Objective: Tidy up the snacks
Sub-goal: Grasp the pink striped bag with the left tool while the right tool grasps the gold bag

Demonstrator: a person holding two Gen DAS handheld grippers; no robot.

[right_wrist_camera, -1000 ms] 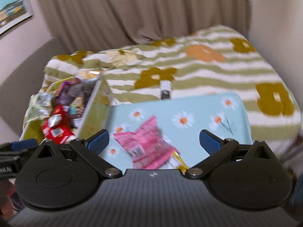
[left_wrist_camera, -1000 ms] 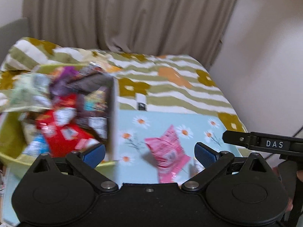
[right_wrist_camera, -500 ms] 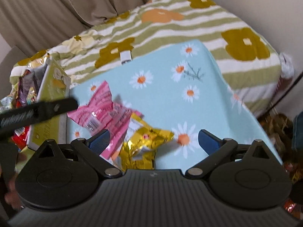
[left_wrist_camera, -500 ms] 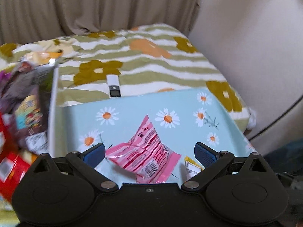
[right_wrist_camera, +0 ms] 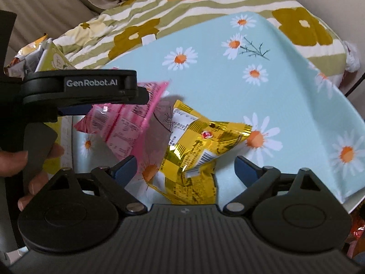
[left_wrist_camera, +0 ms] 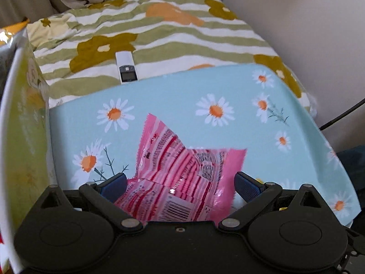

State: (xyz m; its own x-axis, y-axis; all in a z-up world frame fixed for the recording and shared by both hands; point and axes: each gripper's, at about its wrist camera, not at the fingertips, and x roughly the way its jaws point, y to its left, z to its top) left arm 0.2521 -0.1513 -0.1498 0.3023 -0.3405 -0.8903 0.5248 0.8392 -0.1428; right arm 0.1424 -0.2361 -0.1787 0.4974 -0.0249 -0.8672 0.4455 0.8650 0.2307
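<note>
A pink snack packet (left_wrist_camera: 182, 173) lies on the light-blue daisy cloth (left_wrist_camera: 173, 98), between the wide-apart fingers of my left gripper (left_wrist_camera: 180, 186), which is open around it. In the right wrist view the same pink packet (right_wrist_camera: 123, 125) sits under the left gripper's black body (right_wrist_camera: 79, 89). A gold foil snack packet (right_wrist_camera: 198, 146) lies beside it, between the spread fingers of my open right gripper (right_wrist_camera: 186, 169). Whether either gripper's pads touch a packet I cannot tell.
A green-sided box (left_wrist_camera: 22, 123) stands at the left with more snack packets (right_wrist_camera: 25, 61) behind it. A white remote (left_wrist_camera: 126, 67) lies on the striped flowered bedspread (left_wrist_camera: 159, 32) beyond the cloth. A wall (left_wrist_camera: 308, 22) rises on the right. A person's hand (right_wrist_camera: 25, 159) holds the left gripper.
Both grippers have moved down and forward toward the cloth. The pink packet now sits between the left fingers and the gold packet between the right fingers. Both stayed open.
</note>
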